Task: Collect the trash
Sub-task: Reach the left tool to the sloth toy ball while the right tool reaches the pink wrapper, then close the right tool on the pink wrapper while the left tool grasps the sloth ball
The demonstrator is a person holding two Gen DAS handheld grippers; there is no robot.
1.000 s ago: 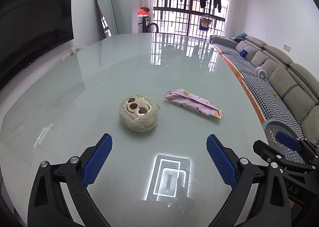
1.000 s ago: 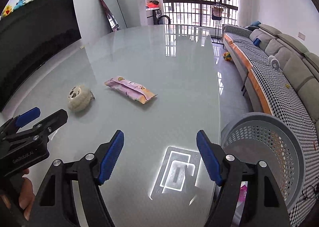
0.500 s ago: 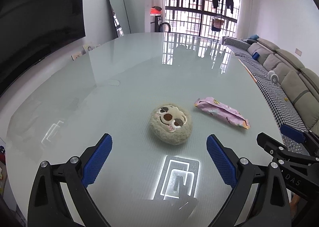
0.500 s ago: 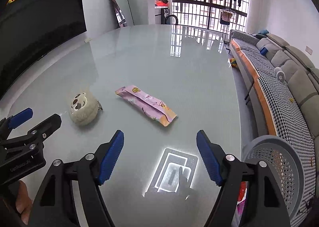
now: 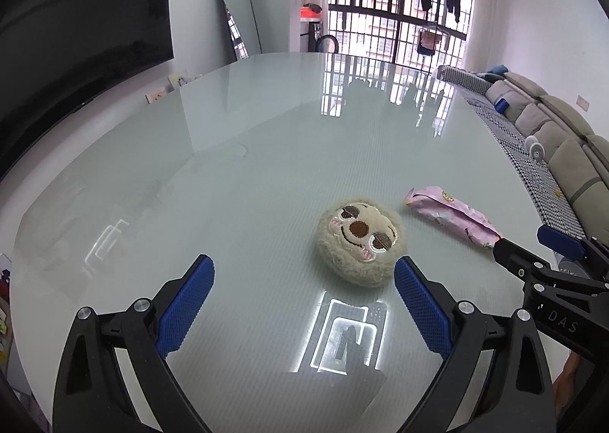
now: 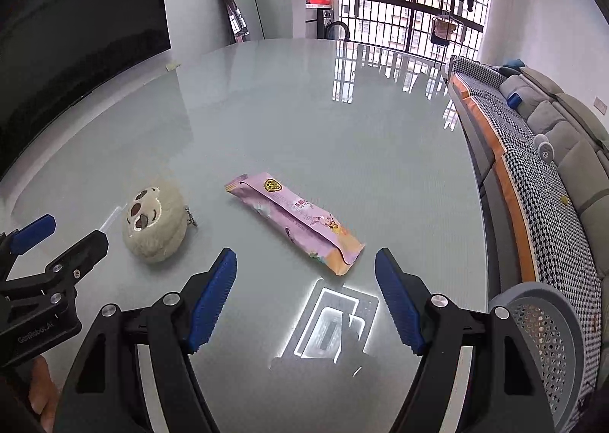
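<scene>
A: Surface and room?

B: A glossy pale glass table reflects a barred window and a ceiling light. A dark screen stands to the left, a grey sofa to the right, and a perforated grey basket sits beyond the table's right edge.

A: Task item?

B: A long pink snack wrapper with an orange end lies flat on the table, just ahead of the right gripper. A round plush toy rests beside it, apart.

A: Grippers?

B: The right gripper's jaws stand wide, nothing between them. The left gripper is also wide and empty, with the plush near its right pad.
</scene>
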